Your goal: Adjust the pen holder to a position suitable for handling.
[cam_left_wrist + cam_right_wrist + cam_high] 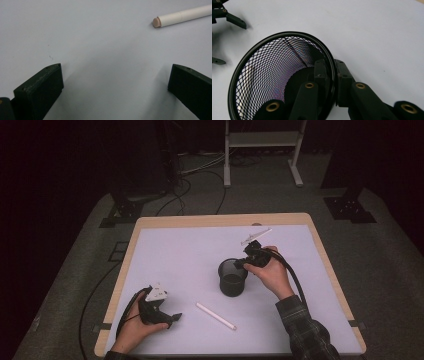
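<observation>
Right tool (pixel 331 75) pinches the mesh cup (pixel 233 277) wall at mid-bench; light, stiff wire, rim grip suits. Left tool (pixel 115 82) spread, empty, near the white pen (pixel 215 316): smooth, rolls; grasp mid-barrel.

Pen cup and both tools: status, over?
Right tool shut on cup rim. Left tool open, empty, short of white pen. Nothing between them.
</observation>
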`<state>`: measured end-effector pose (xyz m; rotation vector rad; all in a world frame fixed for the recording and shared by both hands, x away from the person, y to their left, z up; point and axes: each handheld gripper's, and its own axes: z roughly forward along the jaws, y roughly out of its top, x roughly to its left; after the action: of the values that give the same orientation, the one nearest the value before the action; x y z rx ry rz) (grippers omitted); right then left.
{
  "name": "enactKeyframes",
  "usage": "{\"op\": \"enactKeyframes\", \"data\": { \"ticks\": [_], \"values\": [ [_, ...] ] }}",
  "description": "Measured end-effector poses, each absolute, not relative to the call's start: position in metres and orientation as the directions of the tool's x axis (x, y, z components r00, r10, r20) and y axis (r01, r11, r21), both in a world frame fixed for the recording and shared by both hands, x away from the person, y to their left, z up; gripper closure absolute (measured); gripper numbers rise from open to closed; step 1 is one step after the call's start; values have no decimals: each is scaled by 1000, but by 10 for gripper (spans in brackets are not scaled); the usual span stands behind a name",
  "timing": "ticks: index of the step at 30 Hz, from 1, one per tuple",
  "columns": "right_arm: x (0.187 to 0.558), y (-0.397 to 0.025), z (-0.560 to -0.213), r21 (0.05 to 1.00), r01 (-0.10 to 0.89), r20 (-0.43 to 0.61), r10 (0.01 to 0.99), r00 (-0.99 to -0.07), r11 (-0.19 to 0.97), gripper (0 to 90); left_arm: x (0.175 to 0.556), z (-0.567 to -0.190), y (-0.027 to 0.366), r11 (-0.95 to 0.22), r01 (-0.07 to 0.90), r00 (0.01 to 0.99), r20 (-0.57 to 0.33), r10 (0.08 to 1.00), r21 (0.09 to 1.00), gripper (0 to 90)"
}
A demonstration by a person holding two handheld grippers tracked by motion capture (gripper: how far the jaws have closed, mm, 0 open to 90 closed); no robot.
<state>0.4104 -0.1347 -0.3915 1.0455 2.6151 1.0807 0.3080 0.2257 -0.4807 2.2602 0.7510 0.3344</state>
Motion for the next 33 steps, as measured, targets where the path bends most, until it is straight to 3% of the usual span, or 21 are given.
{"op": "enactKeyframes", "data": {
  "ticks": [24, 33],
  "values": [
    [420, -127, -401, 643, 561, 149, 633, -759, 521, 803, 308, -481, 226, -570, 418, 796, 17, 605, 707, 0],
    [410, -134, -392, 694, 524, 124, 634, -763, 495, 584, 308, -481, 226, -571, 418, 797, 17, 604, 707, 0]
  ]
}}
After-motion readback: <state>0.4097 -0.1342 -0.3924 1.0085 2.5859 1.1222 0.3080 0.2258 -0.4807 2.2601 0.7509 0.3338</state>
